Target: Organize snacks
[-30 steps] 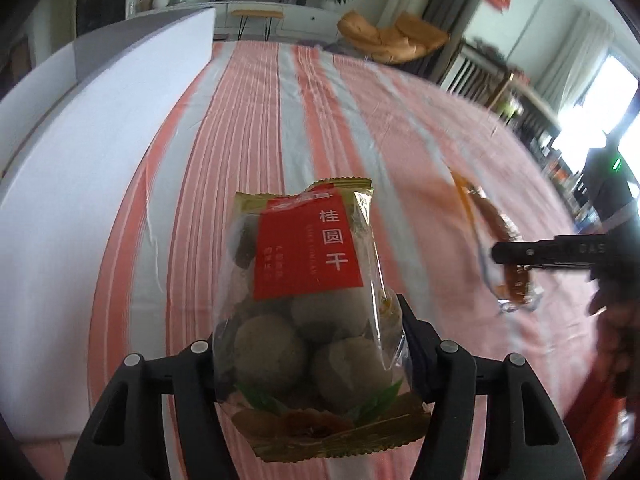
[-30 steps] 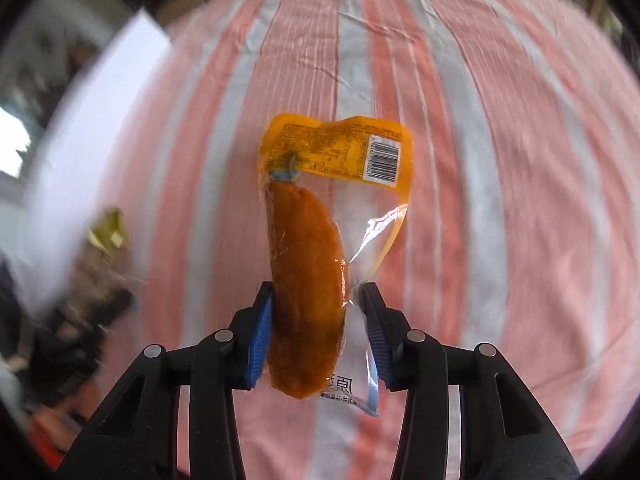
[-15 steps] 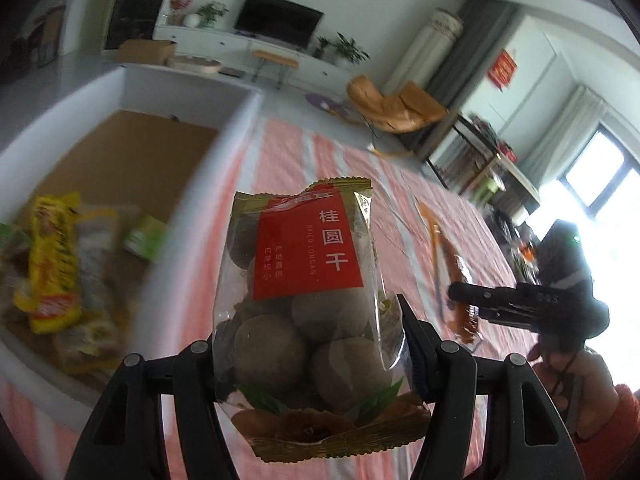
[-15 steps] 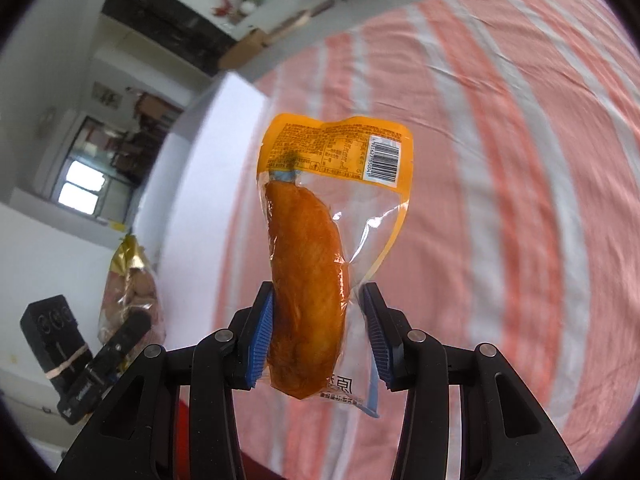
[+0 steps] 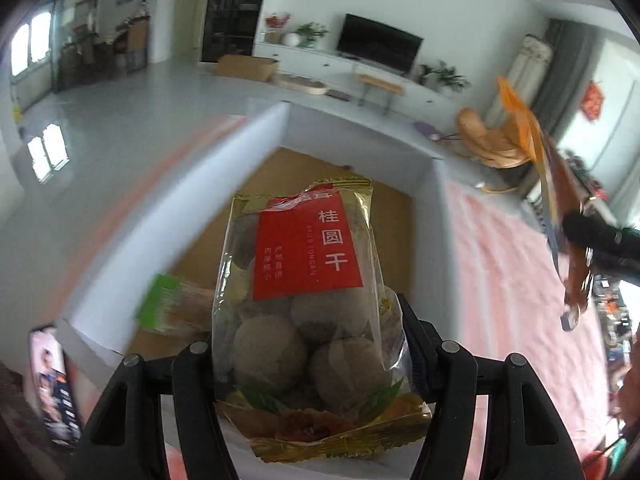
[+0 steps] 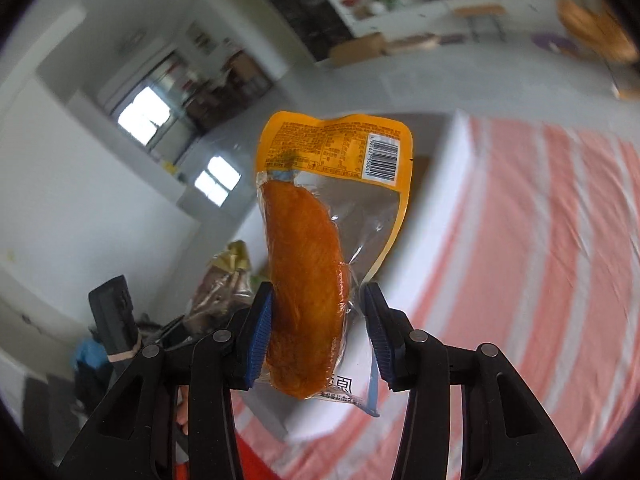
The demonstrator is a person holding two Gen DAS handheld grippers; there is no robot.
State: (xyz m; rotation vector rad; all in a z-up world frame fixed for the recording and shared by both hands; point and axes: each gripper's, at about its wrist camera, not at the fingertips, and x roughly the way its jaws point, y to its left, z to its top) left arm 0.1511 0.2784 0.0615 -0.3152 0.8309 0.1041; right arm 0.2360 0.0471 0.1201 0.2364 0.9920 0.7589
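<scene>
A clear bag of dried longan [image 5: 304,280] with a red label stands upright, and my left gripper [image 5: 308,340] is shut on its lower half. It hangs over the open white-walled box [image 5: 256,148], whose floor is brown. My right gripper [image 6: 320,320] has an orange vacuum pack of chicken wing [image 6: 308,260] upright between its blue pads; its jaws are opening, with the left pad against the meat. That pack hovers beside the box's white wall [image 6: 448,184]. The left wrist view shows the right gripper [image 5: 592,240] at the right edge, level with the box.
A green snack pack [image 5: 172,304] lies on the box floor at the left. A pink and white striped cloth [image 6: 540,240] covers the table right of the box. A phone [image 5: 52,384] lies at the lower left. A living room with a TV lies behind.
Both grippers have risen and swung from over the striped cloth toward the box. The box's inside now lies under the longan bag. Both packs stay between their jaws.
</scene>
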